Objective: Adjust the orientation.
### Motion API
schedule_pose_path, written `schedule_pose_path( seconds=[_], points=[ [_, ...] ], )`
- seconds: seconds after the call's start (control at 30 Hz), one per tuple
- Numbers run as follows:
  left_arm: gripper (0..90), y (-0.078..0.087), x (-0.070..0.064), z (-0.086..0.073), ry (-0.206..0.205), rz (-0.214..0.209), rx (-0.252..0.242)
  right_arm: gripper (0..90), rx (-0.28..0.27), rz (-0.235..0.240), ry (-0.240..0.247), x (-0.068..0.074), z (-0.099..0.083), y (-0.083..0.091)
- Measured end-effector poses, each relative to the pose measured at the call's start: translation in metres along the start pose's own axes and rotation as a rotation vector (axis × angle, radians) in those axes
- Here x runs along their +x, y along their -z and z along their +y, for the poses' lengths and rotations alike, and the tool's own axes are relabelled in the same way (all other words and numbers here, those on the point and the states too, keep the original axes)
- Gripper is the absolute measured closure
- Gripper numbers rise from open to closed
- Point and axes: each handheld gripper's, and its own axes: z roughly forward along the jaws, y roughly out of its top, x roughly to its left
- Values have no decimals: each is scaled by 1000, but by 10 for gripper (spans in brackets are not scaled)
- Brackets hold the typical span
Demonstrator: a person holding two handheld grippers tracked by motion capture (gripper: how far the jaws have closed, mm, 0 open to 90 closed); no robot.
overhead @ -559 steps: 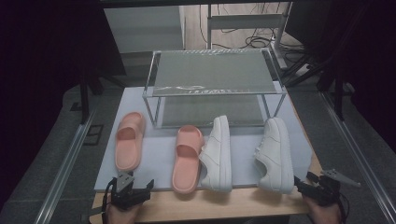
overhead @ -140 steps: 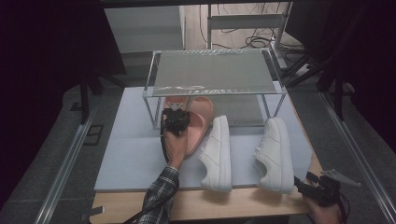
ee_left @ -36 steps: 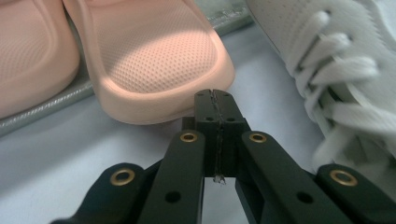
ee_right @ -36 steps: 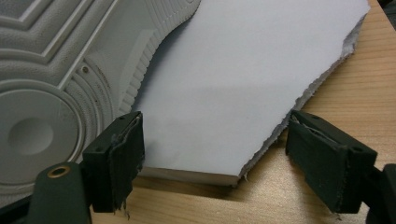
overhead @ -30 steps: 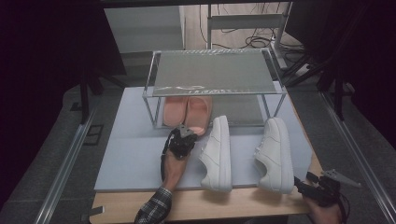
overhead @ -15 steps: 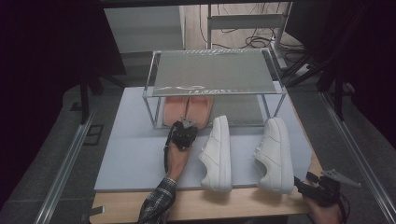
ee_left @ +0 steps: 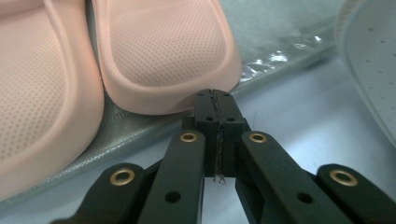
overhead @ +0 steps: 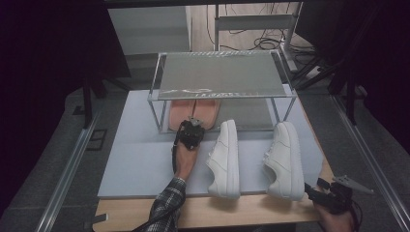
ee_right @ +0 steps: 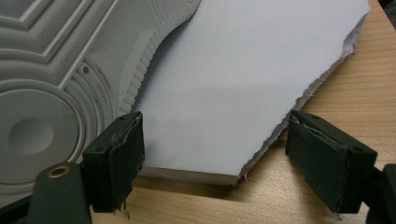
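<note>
Both pink slippers are now tucked under the rack at 12 o'clock, nudged by the left gripper with jaws closed on nothing, while the right gripper is kept wide open, empty, at 5 o'clock.

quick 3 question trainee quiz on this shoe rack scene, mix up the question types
1. True or false: the left gripper has its jaws closed together, with its tip at the heel edge of a pink slipper.
2. Where do the two pink slippers sit? A) on top of the rack B) on the rack's lower level C) on the wooden table edge
3. Fill in: the right gripper is ____, its jaws apart near the corner of the pale mat.

Key: 1 true; 2 B, under the top shelf of the rack; 3 open. The two white sneakers lie on the mat.
</note>
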Motion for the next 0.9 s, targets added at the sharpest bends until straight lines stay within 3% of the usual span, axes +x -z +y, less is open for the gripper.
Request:
schedule_pose_path(
  seconds=[0.33, 0.47, 0.57, 0.9],
  points=[
    [894, 16, -2, -5, 6, -43, -21, 196, 0, 4, -2, 0, 0, 0],
    [865, 24, 0, -11, -1, -61, -24, 195, 0, 3, -1, 0, 0, 0],
    [835, 31, 0, -15, -30, -73, -10, 195, 0, 2, -1, 0, 0, 0],
    [744, 56, 2, -31, -37, -112, -21, 196, 0, 1, -1, 0, 0, 0]
  ],
)
